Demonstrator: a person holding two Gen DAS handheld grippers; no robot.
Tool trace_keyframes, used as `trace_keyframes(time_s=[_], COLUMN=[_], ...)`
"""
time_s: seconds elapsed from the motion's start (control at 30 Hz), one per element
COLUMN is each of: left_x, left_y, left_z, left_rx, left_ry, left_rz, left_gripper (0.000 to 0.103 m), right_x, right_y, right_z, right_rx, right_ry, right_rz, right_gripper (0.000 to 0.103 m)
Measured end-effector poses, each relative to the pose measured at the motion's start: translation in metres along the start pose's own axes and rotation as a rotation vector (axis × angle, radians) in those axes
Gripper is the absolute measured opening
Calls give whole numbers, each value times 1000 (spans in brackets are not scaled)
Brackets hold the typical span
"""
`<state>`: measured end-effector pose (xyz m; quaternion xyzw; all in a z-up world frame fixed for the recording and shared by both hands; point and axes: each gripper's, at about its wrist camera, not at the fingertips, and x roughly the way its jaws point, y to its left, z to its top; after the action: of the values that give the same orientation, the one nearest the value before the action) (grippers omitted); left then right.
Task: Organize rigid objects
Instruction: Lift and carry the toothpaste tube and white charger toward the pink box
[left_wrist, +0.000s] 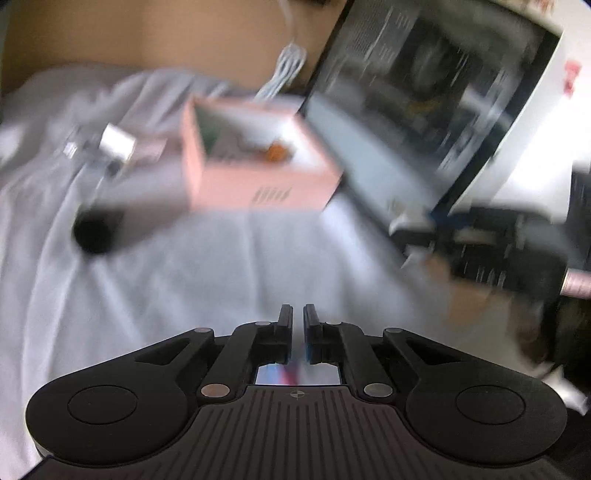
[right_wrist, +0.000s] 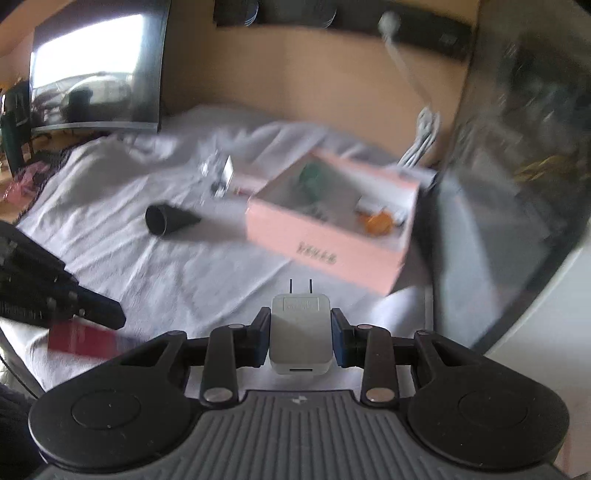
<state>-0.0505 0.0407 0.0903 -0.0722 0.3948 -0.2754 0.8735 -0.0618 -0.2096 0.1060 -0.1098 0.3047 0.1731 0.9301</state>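
My right gripper (right_wrist: 300, 325) is shut on a white plug adapter (right_wrist: 300, 334), prongs pointing forward, held above the white cloth in front of the pink box (right_wrist: 325, 251). The open pink box (left_wrist: 255, 184) holds a green item (right_wrist: 314, 179) and an orange item (right_wrist: 378, 221). My left gripper (left_wrist: 298, 319) is nearly closed on a thin red card, which shows in the right wrist view (right_wrist: 79, 341). The left gripper (right_wrist: 99, 312) sits at the lower left there. A black cone (right_wrist: 168, 219) lies on its side left of the box, also seen blurred in the left wrist view (left_wrist: 92, 236).
A white cloth (left_wrist: 221, 266) covers the table. Small shiny items and a white block (right_wrist: 225, 173) lie behind the cone. A dark glass case (left_wrist: 417, 92) stands right of the box, a monitor (right_wrist: 96, 70) at the back left, a white cable (right_wrist: 424, 136) by the wall.
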Motion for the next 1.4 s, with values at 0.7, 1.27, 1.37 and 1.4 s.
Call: trace_keyframes(time_s=[0.7,1.27,1.37,1.4], left_x=[67,81,77,75], left_y=[-39,-56,-58,-58], left_z=[-27,-51,-53,-52], left_rx=[157,215,220,227], left_ry=[433,449,421,412], left_rz=[40,149,129,129], left_gripper=[15,32,32,32], right_x=[29,46,42,40], right_y=[-36,-31,-32,-32], right_z=[-42,-45,-44,-43], right_rx=[123,48,40,39], right_ry=[116,146,138,135], right_rz=[-31,37,38,38], right_gripper=[32,32,32,32])
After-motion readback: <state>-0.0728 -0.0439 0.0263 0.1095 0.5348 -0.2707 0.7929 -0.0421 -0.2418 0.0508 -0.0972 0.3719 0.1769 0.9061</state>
